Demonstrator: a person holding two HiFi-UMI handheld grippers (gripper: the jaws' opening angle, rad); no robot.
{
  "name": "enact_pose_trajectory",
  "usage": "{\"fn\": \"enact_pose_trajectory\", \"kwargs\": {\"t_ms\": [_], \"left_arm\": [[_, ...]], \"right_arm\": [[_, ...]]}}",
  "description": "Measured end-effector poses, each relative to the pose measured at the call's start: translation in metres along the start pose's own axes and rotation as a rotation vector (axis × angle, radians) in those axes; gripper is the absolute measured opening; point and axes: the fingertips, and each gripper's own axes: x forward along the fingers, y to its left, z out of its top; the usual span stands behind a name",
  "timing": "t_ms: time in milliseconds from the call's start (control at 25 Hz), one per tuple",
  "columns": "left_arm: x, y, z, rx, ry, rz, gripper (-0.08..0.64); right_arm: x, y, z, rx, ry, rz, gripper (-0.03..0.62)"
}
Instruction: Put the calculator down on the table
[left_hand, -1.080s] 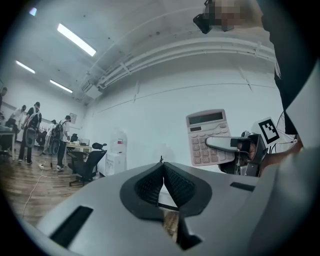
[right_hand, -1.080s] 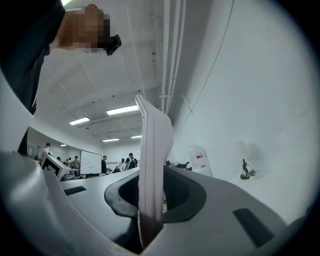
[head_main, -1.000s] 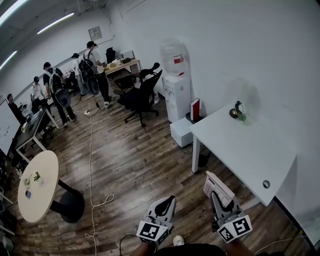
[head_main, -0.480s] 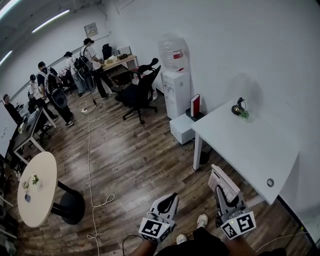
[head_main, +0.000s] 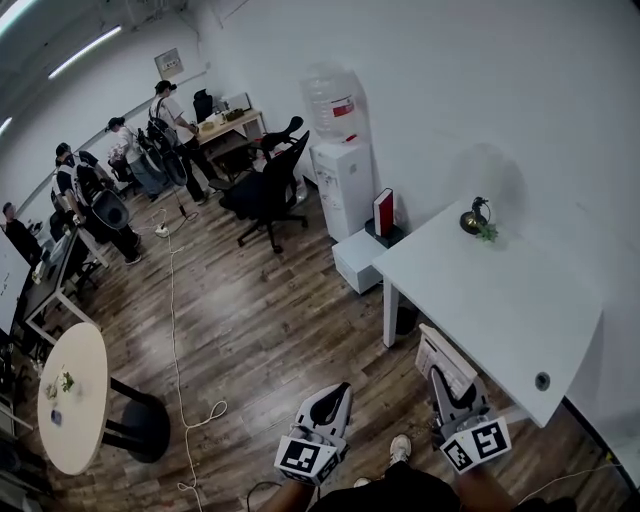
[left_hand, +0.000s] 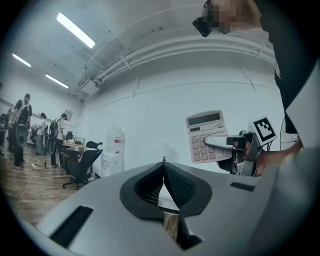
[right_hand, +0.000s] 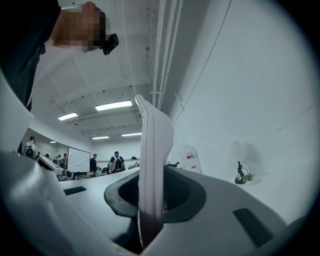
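Note:
My right gripper (head_main: 452, 385) is shut on a pale pink calculator (head_main: 441, 361), holding it on edge near the front left corner of the white table (head_main: 500, 295). In the right gripper view the calculator (right_hand: 152, 165) stands upright as a thin slab between the jaws. From the left gripper view its keypad face (left_hand: 206, 136) shows, clamped by the right gripper (left_hand: 227, 143). My left gripper (head_main: 328, 407) hovers over the wooden floor left of the table, its dark pads (left_hand: 176, 185) meeting at the tips with nothing between them.
A small dark ornament with green leaves (head_main: 476, 220) sits at the table's far corner, and a cable hole (head_main: 541, 380) near its right end. A water dispenser (head_main: 336, 160), a red book (head_main: 383, 211) on a low box, an office chair (head_main: 266, 190), a round table (head_main: 70, 395), a floor cable (head_main: 176, 330) and several people (head_main: 100, 190) are beyond.
Both grippers have travelled toward the table with the calculator still clamped; the table's front corner now lies closer to the right gripper. The view has shifted with the person's step.

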Motion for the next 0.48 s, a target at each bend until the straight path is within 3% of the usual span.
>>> {"fn": "enact_pose_trajectory", "kwargs": {"t_ms": [120,320,480], "left_arm": [[0.036,0.004,0.005,-0.058,-0.003,0.012,0.02],[0.081,0.007,0.011,-0.064,-0.023,0.04,0.02],[0.12,0.003,0.024,-0.069,-0.027,0.006,0.02]], "right_arm": [[0.02,-0.022,0.006,-0.026,-0.006,0.018,0.091],[0.04,-0.05,0.017,-0.05,-0.02,0.023,0.091],[0.053,-0.083,0.024,0.005,-0.019,0.025,0.091]]}}
